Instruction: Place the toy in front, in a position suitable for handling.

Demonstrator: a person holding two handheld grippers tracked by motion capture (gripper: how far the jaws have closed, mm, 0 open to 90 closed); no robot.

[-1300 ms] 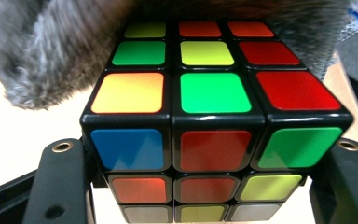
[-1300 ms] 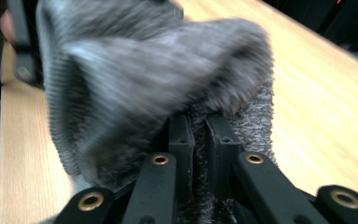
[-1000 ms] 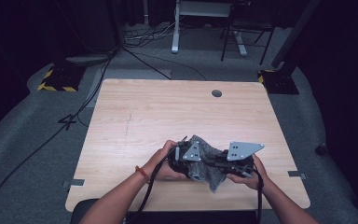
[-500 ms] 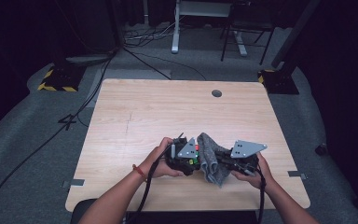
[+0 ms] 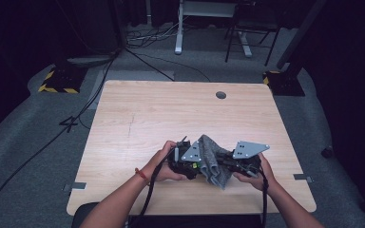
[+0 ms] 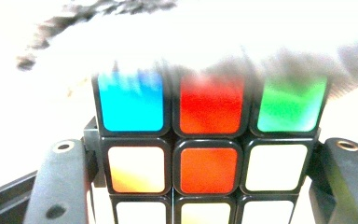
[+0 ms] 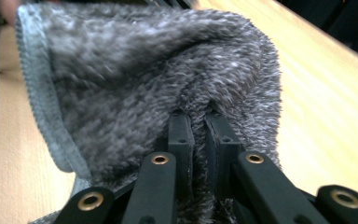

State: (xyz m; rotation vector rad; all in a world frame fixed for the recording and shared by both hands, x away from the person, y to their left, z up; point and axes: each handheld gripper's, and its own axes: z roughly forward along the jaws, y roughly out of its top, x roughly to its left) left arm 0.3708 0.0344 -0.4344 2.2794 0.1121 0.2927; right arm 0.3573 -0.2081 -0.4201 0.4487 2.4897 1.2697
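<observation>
At the near edge of the wooden table (image 5: 138, 118), a little right of its middle, a person holds both grippers close together above the tabletop. On the left, the left gripper (image 5: 186, 160) has its jaws clamped against two opposite sides of a puzzle cube (image 6: 209, 158); in the left gripper view the cube sits square between them, showing a blue, a red and a green tile in its far row and an orange tile at the centre, with grey cloth hanging blurred over its far edge. Between the two grippers in the high view the grey fuzzy cloth (image 5: 214, 159) stands bunched up, draped against the cube. On the right, the right gripper (image 5: 240, 162) has its jaws pinched nearly together on a fold of that cloth (image 7: 158, 84), the pile swelling out around them in the right gripper view.

The step in hand looks like wiping the cube: one side steadies it while the other works the cloth over a face. The next move likely calls for a firm hold on the cube, the cloth drawn across the tiles without slipping from the pinch, and then a turn of the cube to bring up an unwiped face.
</observation>
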